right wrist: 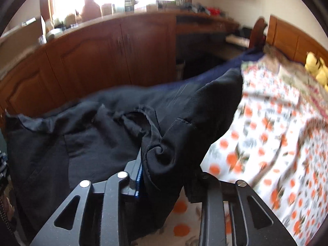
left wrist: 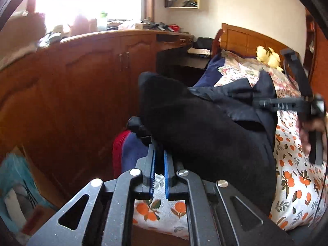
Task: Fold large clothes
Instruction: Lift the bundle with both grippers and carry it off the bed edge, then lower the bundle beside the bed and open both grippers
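A large black garment (left wrist: pixel 205 135) lies rumpled along the near edge of a bed with an orange-fruit sheet (left wrist: pixel 297 184). My left gripper (left wrist: pixel 158 149) is shut on a bunched edge of it. The cloth drapes over the right finger and hides the tips. In the right wrist view the same black garment (right wrist: pixel 102 127) spreads to the left. A twisted fold of it lies between and over my right gripper (right wrist: pixel 168 170), whose jaws stand apart. One blue pad (right wrist: pixel 139 176) shows beside the fold; the other is covered. A hand (left wrist: pixel 307 131) shows at the right edge.
Wooden cabinets (left wrist: pixel 82 82) with a cluttered top run along the far side, close to the bed. A wooden headboard (left wrist: pixel 246 39) and a yellow plush toy (left wrist: pixel 268 58) are at the bed's far end. Red and blue cloth (left wrist: pixel 127 153) hangs at the bed's side.
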Available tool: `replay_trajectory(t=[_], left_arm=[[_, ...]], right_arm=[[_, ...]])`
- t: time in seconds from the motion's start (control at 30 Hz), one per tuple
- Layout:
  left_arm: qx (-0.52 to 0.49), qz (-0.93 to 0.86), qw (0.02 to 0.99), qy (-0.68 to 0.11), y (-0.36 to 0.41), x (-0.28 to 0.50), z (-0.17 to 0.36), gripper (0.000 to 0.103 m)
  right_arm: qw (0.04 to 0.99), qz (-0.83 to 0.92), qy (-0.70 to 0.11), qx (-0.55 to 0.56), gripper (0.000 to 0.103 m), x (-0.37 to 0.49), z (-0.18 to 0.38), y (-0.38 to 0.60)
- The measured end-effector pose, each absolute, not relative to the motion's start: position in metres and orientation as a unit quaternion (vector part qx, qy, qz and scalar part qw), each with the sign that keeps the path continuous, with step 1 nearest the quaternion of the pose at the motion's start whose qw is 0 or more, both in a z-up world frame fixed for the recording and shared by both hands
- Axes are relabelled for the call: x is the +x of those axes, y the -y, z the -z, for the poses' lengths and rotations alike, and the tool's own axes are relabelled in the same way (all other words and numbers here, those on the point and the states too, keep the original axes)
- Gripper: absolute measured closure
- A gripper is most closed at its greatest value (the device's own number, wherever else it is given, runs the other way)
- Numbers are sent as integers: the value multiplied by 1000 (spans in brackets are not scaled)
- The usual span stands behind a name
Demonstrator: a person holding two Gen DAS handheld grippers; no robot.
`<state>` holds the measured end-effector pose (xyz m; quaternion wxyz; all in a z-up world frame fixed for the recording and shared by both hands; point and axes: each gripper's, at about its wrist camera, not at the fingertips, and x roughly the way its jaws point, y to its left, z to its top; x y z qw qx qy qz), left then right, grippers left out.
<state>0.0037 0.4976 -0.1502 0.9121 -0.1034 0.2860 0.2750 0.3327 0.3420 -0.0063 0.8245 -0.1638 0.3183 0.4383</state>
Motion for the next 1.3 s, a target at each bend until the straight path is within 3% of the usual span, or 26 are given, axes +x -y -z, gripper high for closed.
replay_trajectory(t=[0.13,0.17,0.2,0.33,0.37,0.4,0.63,0.93,1.03,1.3], left_arm=[[-97,-282,915,-274,-494,-10,152,91],[-95,-284,915,-271,-493,-15,151,85],[-96,-283,916,-268,-493,-16,148,73],[-110,-281,917,-260,-493,-33,139,45],[-112,-280,918,-256,-492,-33,136,27],[-113,-280,919,-252,-490,-36,134,16],[-97,-293,920,-241,-472,-48,121,16],[-103,-307,913,-249,-472,-54,122,16],[-101,-304,913,-252,-468,-54,120,16],[-81,-273,930,-234,-427,-39,96,12]], right_arm=[[828,-436,-314,-160,52,338,24,-323],[831,-433,-311,-163,52,338,25,-318],[830,-435,-306,-165,52,337,26,-314],[834,-441,-278,-182,52,326,24,-301],[834,-442,-276,-182,52,322,23,-302],[836,-440,-271,-183,52,318,22,-301],[861,-426,-206,-188,52,286,8,-304],[747,-556,-296,-215,52,257,62,-372],[749,-551,-290,-230,52,258,78,-378],[763,-549,-263,-217,52,250,55,-314]])
